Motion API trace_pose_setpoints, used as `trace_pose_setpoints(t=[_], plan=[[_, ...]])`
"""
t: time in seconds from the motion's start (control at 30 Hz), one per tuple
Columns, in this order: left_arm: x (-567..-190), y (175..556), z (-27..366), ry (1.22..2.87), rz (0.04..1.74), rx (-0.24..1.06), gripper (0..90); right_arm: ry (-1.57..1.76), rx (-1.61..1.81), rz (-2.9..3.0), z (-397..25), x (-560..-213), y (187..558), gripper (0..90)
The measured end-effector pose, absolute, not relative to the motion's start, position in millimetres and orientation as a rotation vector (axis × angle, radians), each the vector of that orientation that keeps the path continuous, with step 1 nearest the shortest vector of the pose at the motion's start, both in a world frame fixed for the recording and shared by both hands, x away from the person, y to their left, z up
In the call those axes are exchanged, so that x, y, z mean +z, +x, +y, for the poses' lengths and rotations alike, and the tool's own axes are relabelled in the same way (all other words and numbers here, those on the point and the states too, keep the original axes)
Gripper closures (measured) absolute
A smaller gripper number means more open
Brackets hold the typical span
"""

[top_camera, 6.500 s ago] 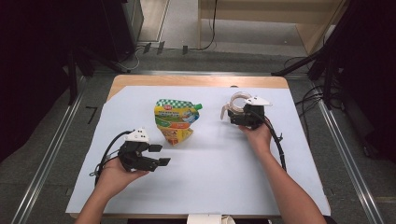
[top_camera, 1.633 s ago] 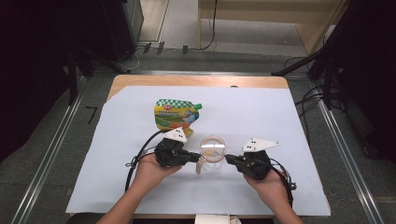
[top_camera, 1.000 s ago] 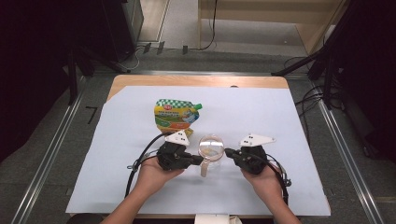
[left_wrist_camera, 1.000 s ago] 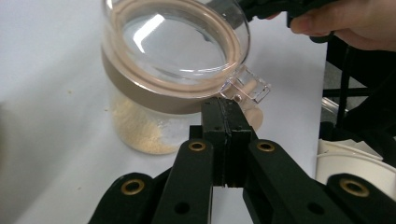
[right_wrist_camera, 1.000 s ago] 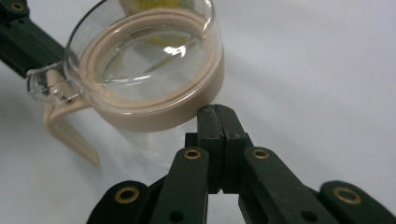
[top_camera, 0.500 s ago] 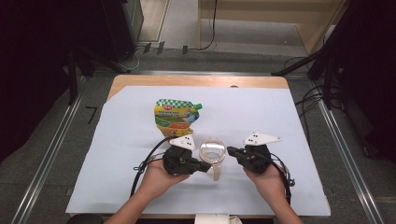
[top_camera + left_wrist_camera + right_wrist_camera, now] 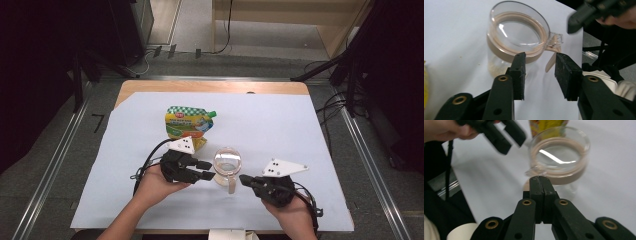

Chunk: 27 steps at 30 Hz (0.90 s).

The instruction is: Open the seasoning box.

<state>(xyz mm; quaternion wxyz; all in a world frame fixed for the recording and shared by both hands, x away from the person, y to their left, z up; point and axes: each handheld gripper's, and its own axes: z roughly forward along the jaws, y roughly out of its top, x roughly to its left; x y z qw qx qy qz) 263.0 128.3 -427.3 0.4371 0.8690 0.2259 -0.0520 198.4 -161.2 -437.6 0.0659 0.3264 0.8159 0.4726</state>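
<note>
- White sheet [image 7: 280, 130] covers the table; the work sits at its near middle, between the two hands.
- Yellow-green pouch [image 7: 189, 126] lies flat just behind the left hand, untouched and apart from the grippers.
- Clear jar [image 7: 228, 164] with a tan lid band stands upright between the grippers, its latch tab [image 7: 552, 61] hanging down the near side.
- Left gripper [image 7: 206, 170] sits at the jar's left, jaws parted about a pad-width and holding nothing; in the left gripper view one pad [image 7: 519, 72] is close against the jar wall, though I cannot tell if it touches.
- Right gripper [image 7: 243, 179] points at the latch from the right, jaws pressed together with nothing between them, tips just short of the clasp.
- Judged step: lining up to open the jar. Next, the left jaws likely need to brace or clamp the body while the right tip pushes the tab, gently, so the jar does not slide or tip.
</note>
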Motion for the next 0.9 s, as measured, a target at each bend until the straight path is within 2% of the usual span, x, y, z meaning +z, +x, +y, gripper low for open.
trace_pose_setpoints(t=[0.23,0.67,0.9], plan=[[-430,267,135,2.152,0.550,-0.131,55.1,0.895,1.396,2.553,-137,-446,187,90.0],[-432,270,141,2.136,0.561,-0.096,44.0,0.918,1.302,2.636,-111,-472,197,90.0],[-432,272,142,2.139,0.578,-0.108,43.1,0.915,1.270,2.639,-108,-478,199,90.0]])
